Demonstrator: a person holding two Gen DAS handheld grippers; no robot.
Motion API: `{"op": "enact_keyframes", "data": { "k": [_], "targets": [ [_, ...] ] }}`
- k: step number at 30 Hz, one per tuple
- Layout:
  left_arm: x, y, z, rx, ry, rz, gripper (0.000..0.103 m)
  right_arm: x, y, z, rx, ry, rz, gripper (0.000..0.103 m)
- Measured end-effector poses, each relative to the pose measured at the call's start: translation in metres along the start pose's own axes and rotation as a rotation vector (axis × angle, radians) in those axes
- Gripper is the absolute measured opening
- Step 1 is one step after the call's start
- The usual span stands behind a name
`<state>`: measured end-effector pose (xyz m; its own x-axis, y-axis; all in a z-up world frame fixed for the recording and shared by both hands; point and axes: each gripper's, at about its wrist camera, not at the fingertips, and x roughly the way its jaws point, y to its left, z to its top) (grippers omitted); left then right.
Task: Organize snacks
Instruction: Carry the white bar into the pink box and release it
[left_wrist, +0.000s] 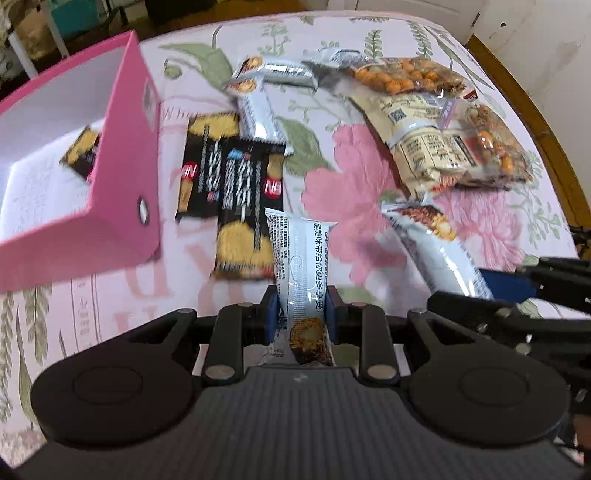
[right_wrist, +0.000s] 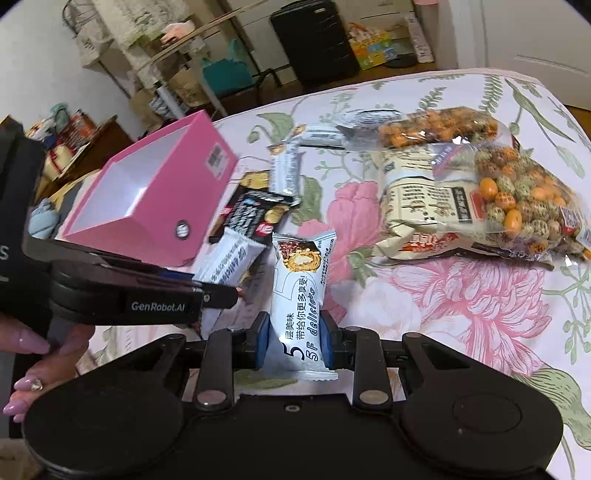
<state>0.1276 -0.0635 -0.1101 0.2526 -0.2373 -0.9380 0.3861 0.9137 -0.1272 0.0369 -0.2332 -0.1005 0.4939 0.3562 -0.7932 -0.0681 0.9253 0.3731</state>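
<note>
Nearest, left gripper (left_wrist: 301, 317): jaws pinching a white wafer packet (left_wrist: 301, 266) about its lower middle, long axis running straight out along the fingers, clear of the tabletop (left_wrist: 122, 306).

Right gripper (right_wrist: 295, 341): jaws pinching a second white packet (right_wrist: 301, 291) the same way, long axis away from the camera.

Pink box (left_wrist: 125, 173) lies far-left of both packets, open top up. The left gripper is the nearer of the two; its packet has only to travel left over the near wall.

Farther: black cracker packets (left_wrist: 236, 192) just right of the box, peanut bags (left_wrist: 454, 147) far right.

Left view shows a black packet (left_wrist: 83, 151) already inside the box; right view shows only bare white interior there. Motion blur; whether the black packets touch the box wall is uncertain.
</note>
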Motion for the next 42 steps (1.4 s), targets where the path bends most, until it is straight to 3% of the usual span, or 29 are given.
{"op": "enact_keyframes", "data": {
  "k": [9,14,24,33,42],
  "targets": [
    [-0.045,0.031,-0.027,-0.050,0.033,-0.042,0.025,-0.030,0.042,0.009,-0.154,0.095,0.067,0.032],
    [-0.077,0.053,-0.039,-0.085,0.031,-0.038,0.025,-0.047,0.075,0.024,-0.246,0.100,0.115,0.032],
    [-0.136,0.108,-0.036,-0.157,-0.050,0.012,0.025,-0.048,0.139,0.056,-0.411,0.068,0.169,0.032],
    [-0.138,0.161,0.004,-0.260,-0.107,0.085,0.025,0.007,0.186,0.112,-0.497,0.082,0.209,0.032],
    [-0.081,0.226,0.045,-0.426,-0.143,0.122,0.025,0.101,0.212,0.148,-0.589,0.115,0.191,0.032]
  ]
}}
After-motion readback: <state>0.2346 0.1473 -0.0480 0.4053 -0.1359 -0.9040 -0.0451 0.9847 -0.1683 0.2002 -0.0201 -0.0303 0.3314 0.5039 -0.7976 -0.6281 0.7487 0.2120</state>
